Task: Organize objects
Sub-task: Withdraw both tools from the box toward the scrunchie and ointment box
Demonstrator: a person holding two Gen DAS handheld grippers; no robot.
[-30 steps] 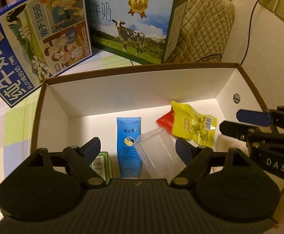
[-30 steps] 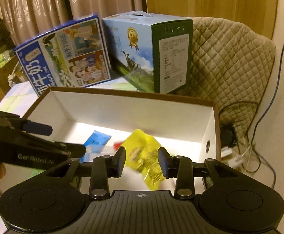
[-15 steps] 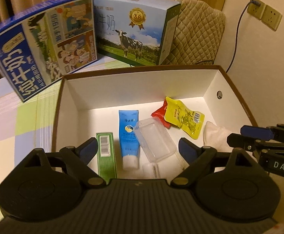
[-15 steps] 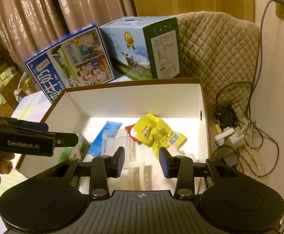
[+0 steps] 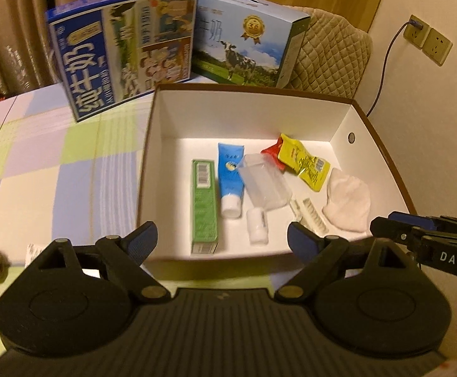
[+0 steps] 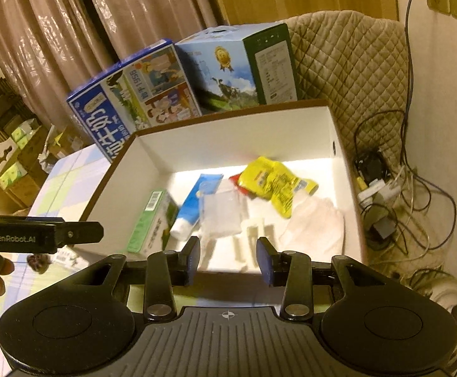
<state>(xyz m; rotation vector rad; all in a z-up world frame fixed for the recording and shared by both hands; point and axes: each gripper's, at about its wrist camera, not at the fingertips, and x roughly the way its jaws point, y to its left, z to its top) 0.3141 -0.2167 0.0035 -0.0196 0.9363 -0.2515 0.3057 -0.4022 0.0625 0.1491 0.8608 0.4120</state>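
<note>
Both the left gripper (image 5: 222, 240) and the right gripper (image 6: 228, 259) are hanging open and empty (side labels reading "GenRobot.AI" and "DAS") at the white box (image 5: 247, 106), where a green carton (image 5: 204, 201) and blue tube (image 5: 231, 176) are lying.

A matt white cardboard box (image 5: 250, 116) with a brown outer skin holds a glossy yellow foil packet (image 5: 304, 161), a smooth blue plastic tube (image 5: 230, 172), a clear plastic case (image 5: 264, 185), a green paperboard carton (image 5: 204, 201) and soft white cloth (image 5: 348, 204). Behind it, at the upper left of the frame, stand two glossy printed milk cartons (image 5: 124, 47), beside a quilted beige fabric cover (image 5: 332, 50). A checked cloth (image 5: 55, 163) covers the table, and the black left gripper (image 5: 222, 240) is matt ribbed plastic with metal rivets.
</note>
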